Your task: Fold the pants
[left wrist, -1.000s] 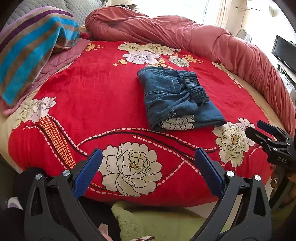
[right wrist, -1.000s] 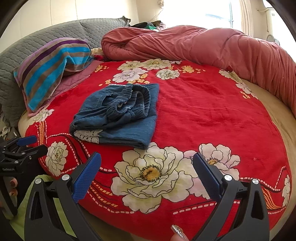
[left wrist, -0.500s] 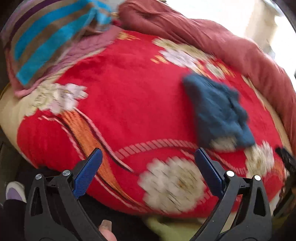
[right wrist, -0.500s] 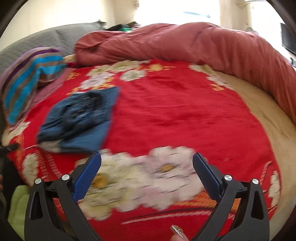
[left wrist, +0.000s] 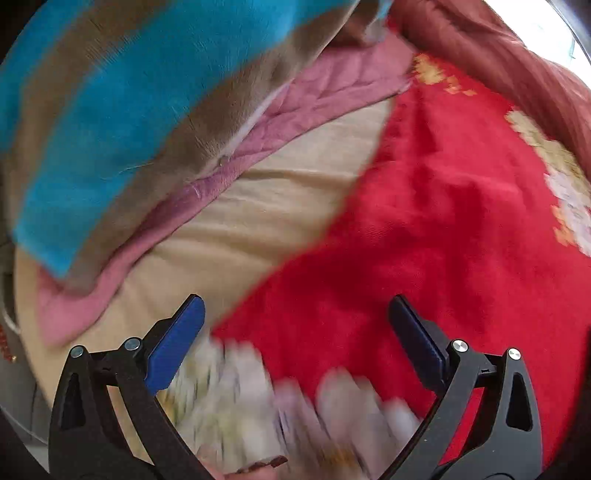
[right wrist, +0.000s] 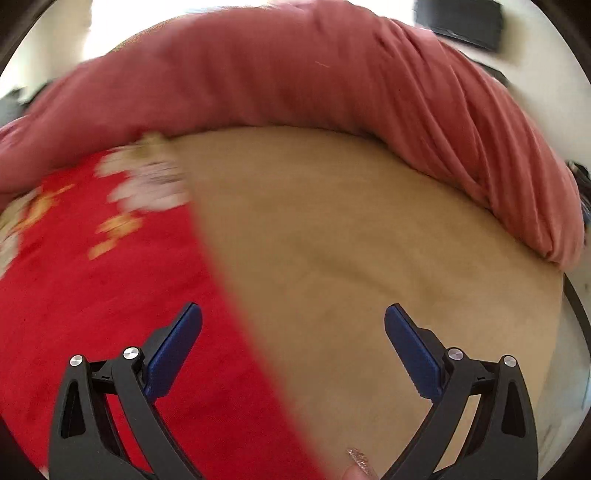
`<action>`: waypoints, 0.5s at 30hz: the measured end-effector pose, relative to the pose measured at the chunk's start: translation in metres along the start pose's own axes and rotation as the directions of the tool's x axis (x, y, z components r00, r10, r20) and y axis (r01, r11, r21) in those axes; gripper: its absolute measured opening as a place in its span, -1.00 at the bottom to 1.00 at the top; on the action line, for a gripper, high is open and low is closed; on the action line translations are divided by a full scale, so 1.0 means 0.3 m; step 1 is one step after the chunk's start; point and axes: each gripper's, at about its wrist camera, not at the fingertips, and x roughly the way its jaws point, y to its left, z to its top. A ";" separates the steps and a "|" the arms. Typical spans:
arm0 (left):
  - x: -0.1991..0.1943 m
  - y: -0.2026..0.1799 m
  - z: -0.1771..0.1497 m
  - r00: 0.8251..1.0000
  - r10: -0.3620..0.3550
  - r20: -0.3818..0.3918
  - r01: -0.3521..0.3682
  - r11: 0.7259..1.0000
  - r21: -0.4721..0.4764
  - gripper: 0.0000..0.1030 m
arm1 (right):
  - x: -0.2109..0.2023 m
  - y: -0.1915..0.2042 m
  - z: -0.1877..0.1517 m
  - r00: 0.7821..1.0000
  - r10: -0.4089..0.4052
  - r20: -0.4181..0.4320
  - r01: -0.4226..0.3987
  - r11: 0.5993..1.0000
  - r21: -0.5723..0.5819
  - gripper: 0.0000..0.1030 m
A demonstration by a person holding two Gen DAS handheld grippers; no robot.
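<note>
The blue denim pants are out of both views now. My left gripper (left wrist: 295, 314) is open and empty, low over the left edge of the red flowered blanket (left wrist: 424, 229). My right gripper (right wrist: 293, 321) is open and empty, over the seam between the red blanket (right wrist: 92, 302) and the tan sheet (right wrist: 369, 240). Both views are blurred by motion.
A striped blue and brown pillow (left wrist: 110, 92) on a pink quilted pad (left wrist: 295, 103) lies at the left over the tan sheet (left wrist: 258, 229). A rolled dusty-red duvet (right wrist: 295, 74) runs along the far side of the bed. A dark screen (right wrist: 465, 18) shows beyond it.
Both grippers have swung apart: the left towards the striped pillow, the right towards the tan sheet and duvet. The folded pants have left both views. Both grippers stay open.
</note>
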 end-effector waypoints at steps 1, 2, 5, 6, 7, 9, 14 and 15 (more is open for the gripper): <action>0.014 0.006 -0.005 0.999 -0.005 0.034 0.005 1.000 0.002 0.84 | 0.047 -0.011 0.009 0.999 -0.028 -0.027 0.028 1.000 0.009 0.91; 0.003 0.001 -0.019 0.997 -0.002 0.072 0.002 1.000 0.008 0.84 | 0.127 -0.022 0.010 0.994 -0.054 -0.099 0.056 0.998 0.016 0.91; -0.007 -0.005 -0.026 0.996 0.025 0.083 -0.027 0.999 0.023 0.84 | 0.164 -0.054 -0.005 0.994 -0.016 -0.108 0.026 0.995 0.092 0.92; -0.009 0.000 -0.026 0.996 0.027 0.084 -0.029 0.999 0.024 0.84 | 0.156 -0.051 -0.007 0.994 -0.029 -0.104 0.038 0.995 0.090 0.92; -0.011 0.002 -0.027 0.996 0.022 0.084 -0.024 1.000 0.021 0.84 | 0.153 -0.043 -0.012 0.994 -0.044 -0.099 0.052 0.996 0.079 0.92; -0.013 0.004 -0.027 0.996 0.017 0.083 -0.019 1.000 0.017 0.84 | 0.152 -0.049 -0.015 0.994 -0.035 -0.108 0.044 0.995 0.086 0.92; -0.026 -0.018 -0.045 0.996 0.021 0.084 -0.023 1.000 0.019 0.84 | 0.158 -0.084 -0.016 0.994 -0.018 -0.108 0.029 0.995 0.099 0.92; -0.027 -0.017 -0.046 0.996 0.022 0.084 -0.024 1.000 0.019 0.84 | 0.159 -0.078 -0.012 0.994 -0.019 -0.108 0.029 0.995 0.098 0.92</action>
